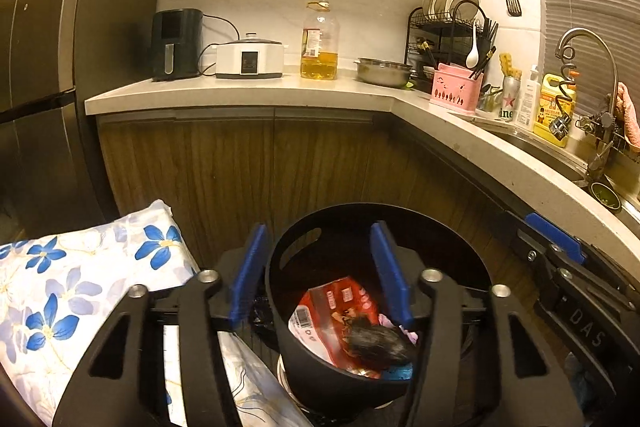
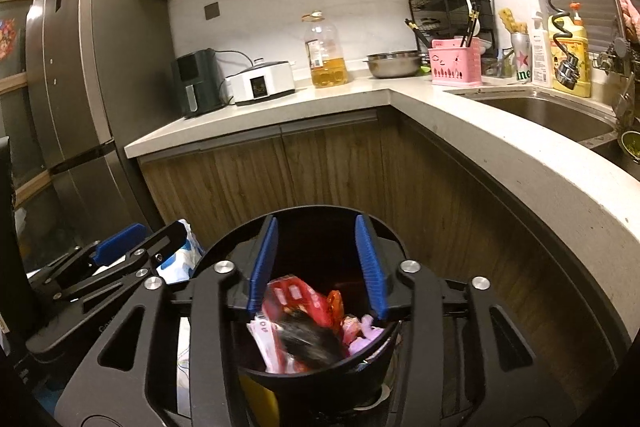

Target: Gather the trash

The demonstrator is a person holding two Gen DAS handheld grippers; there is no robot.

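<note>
The black bin (image 2: 320,359) fills the six o'clock part of both wrist views, below the counter (image 2: 500,147), and already holds a red wrapper (image 1: 340,311), pink scraps (image 2: 366,333) and a dark blurred clump (image 2: 308,343), so the collecting looks largely done. The left gripper (image 1: 320,275) straddles the bin's rim at nine o'clock, jaws apart and gripping nothing; the right gripper (image 2: 318,263) hangs over the mouth, jaws parted and empty.

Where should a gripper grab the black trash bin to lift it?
Probably the black trash bin's rim beside the handle slot in its wall. Come from above, one finger inside and one outside: the wall is thin, upright and open-topped, and the red wrapper lies low enough to leave the rim free.
</note>
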